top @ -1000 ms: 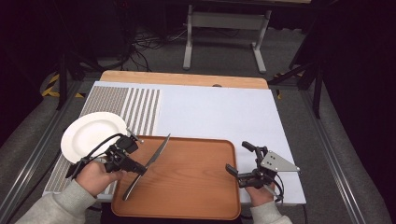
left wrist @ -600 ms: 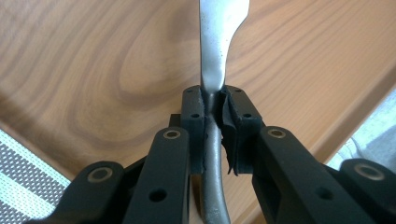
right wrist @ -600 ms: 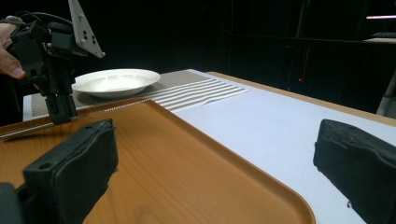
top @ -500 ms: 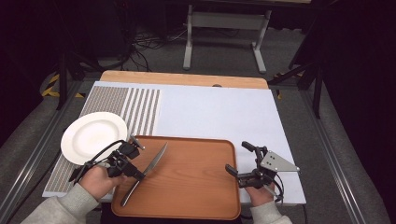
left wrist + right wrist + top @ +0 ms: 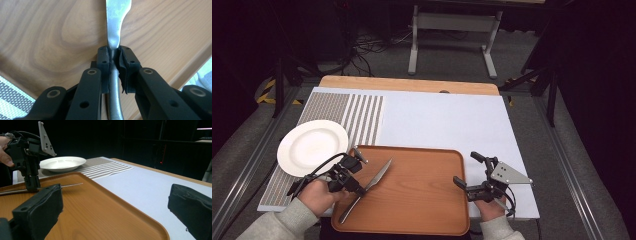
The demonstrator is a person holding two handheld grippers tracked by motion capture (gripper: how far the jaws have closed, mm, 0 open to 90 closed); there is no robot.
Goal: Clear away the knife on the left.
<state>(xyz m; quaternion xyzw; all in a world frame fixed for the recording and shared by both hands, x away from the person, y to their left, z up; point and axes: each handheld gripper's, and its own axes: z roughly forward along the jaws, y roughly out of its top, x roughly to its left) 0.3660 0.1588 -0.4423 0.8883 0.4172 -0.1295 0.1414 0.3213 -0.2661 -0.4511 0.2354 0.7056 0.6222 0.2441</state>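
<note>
L claw clamped on knife at neck where handle meets blade; in L gripper view both pads squeezing the metal, blade running up and away over wood grain, handle coming back between the jaws. In high view knife lies diagonal over L part of tray, tip toward upper R, handle end near tray's front L corner. Can't tell if blade touches tray or sits just above it. In R gripper view the L claw comes down on knife from above, serrated edge poking out to its R, low over tray surface. L hand wrapped round gripper body, grey sleeve behind, cable looping off to L.

R claw wide open, nothing between jaws; sits at tray's R edge, jaws pointing L across tray. R gripper view: two black jaws far apart, tray rim and mat between them. Grey 3-cornered plate on top, R hand under it.

Tray: orange-brown wood, rounded corners, at front centre of tabletop, on pale mat. White plate just beyond tray's L rear corner, on striped section of mat, apart from tray.
</note>
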